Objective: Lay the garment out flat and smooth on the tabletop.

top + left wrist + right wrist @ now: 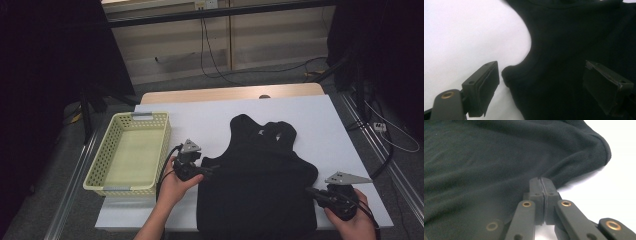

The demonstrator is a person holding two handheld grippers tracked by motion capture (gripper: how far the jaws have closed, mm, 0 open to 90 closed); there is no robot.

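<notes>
high view: black vest (260, 180) flat on white table (320, 125), neck toward 12 o'clock. left gripper (207, 171) wide open at 9 o'clock edge, armhole corner between jaws. right gripper (311, 192) pinched on 3 o'clock side edge.

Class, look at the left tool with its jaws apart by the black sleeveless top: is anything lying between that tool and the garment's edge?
Nothing visible does. The left tool is open, its jaws straddling the armhole corner of the black sleeveless top on bare white table.
</notes>
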